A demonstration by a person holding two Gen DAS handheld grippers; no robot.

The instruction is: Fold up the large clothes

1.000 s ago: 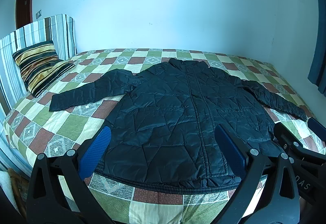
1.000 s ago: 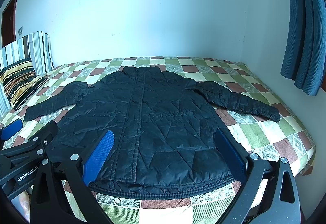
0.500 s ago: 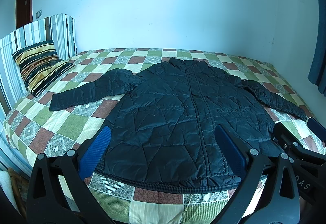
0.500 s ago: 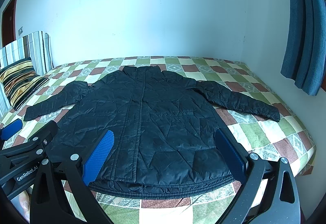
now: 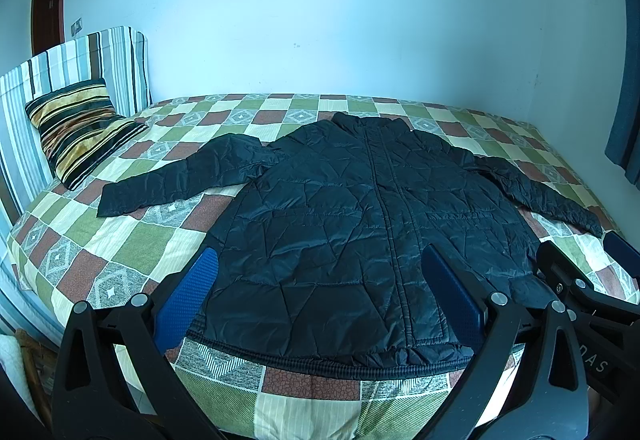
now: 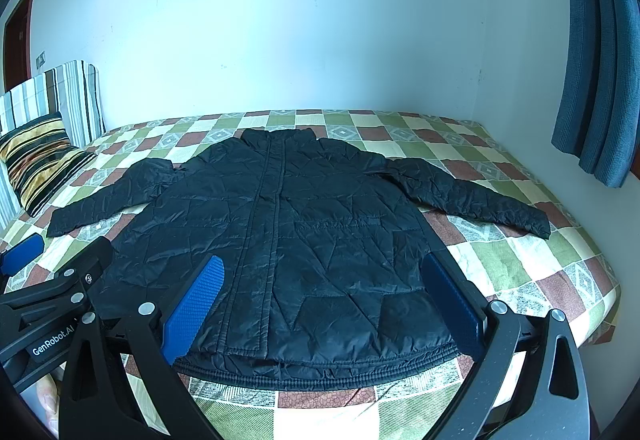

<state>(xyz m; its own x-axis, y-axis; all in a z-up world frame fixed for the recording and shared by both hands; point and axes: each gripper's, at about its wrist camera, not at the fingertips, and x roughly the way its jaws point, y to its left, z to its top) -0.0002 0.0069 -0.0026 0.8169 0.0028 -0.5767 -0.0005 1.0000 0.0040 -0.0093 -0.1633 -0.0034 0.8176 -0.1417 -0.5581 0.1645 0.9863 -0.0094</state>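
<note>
A black quilted puffer jacket [image 5: 360,224] of slightly glossy, crinkled fabric lies flat and front-up on the bed's patchwork cover [image 5: 132,244], a matte cloth of green, cream, rust and grey diamond-patterned squares. The jacket's stitched panels form irregular angular shapes, a straight zipper placket [image 6: 276,207] runs from its stand-up collar to a ribbed, gathered hem [image 6: 320,376], and the hem sits close to the near edge of the bed. Both sleeves are spread out to the sides of the jacket, each lying flat on the cover with its cuff well apart from the body.

The left gripper [image 5: 320,304] hovers over the hem end of the jacket with its 2 fingers spread wide, nothing between them; their inner pads [image 5: 188,300] are blue with a fine dotted texture, set in black rigid plastic frames with round metal bolts. The right gripper [image 6: 324,304] hangs beside it over the same end of the jacket, likewise spread wide and empty, with the same textured blue pads [image 6: 194,304].

Beyond the jacket's left sleeve, a plump cushion with yellow, black and brown stripes [image 5: 80,127] leans on a padded headboard covered in striped cloth [image 5: 80,59]. Off the jacket's right sleeve hangs a blue ribbed curtain [image 6: 596,71], and behind the collar rises a smooth pale wall [image 6: 300,19].
</note>
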